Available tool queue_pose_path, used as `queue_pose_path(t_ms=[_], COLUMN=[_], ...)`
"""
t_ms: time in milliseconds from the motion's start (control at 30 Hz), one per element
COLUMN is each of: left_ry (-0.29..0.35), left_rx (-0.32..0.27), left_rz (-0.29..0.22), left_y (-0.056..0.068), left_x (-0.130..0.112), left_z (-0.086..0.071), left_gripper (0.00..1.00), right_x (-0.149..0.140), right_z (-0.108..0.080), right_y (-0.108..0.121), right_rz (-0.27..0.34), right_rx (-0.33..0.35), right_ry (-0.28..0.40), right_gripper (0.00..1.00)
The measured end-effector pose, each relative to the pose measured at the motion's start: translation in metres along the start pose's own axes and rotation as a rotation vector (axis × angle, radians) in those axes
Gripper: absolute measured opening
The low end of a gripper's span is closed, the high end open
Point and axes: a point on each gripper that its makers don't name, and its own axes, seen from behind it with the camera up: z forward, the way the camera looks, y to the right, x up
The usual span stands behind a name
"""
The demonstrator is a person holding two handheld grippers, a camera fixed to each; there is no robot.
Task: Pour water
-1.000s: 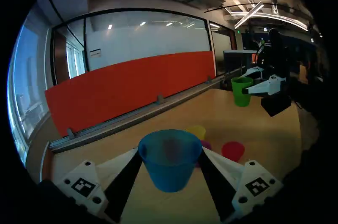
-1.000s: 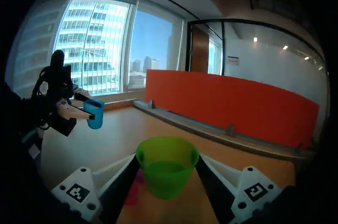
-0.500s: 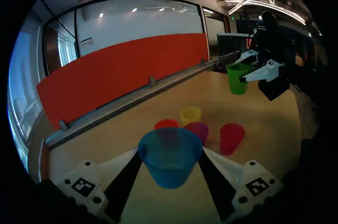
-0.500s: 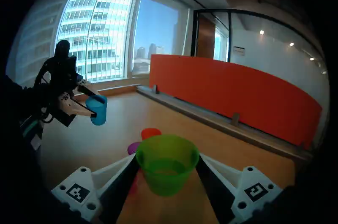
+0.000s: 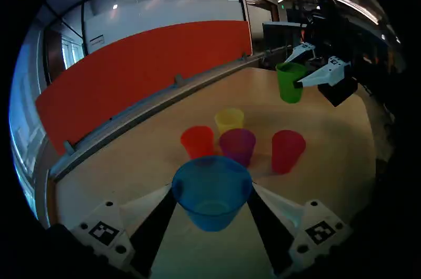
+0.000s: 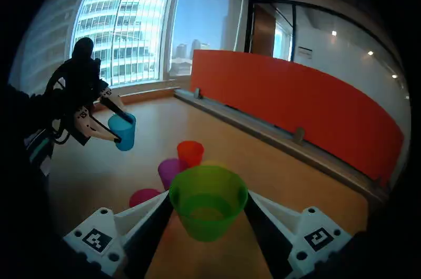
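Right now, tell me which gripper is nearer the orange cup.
Left, probably. The left gripper hovers just before the orange cup; the right gripper is farther off, with the purple cup between.

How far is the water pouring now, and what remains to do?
Done: both cups are picked up, the left gripper shut on the blue cup, the right gripper on the green cup. In hand: both are held upright and apart above the table. Left: the pour itself; neither cup is tilted toward the other.
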Motion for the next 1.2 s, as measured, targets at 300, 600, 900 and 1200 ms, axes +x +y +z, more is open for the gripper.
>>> queue_pose_path(t_ms=[300, 600, 900, 1200], left_ry=[-0.061, -0.106, -0.119, -0.117], left_rx=[-0.027, -0.059, -0.082, -0.095], left_rz=[-0.006, -0.024, -0.050, -0.093], left_y=[0.003, 0.007, 0.011, 0.013], left_x=[-0.027, -0.048, -0.060, -0.069], left_z=[0.017, 0.035, 0.046, 0.050], left_gripper=[0.87, 0.87, 0.87, 0.87], right_x=[-0.020, -0.039, -0.055, -0.062], right_z=[0.009, 0.017, 0.026, 0.031], right_y=[0.000, -0.001, -0.003, -0.005], right_rz=[-0.005, -0.005, 0.003, 0.006], right_rx=[0.017, 0.031, 0.043, 0.046], right_ry=[-0.061, -0.111, -0.143, -0.156], right_gripper=[0.91, 0.91, 0.91, 0.91])
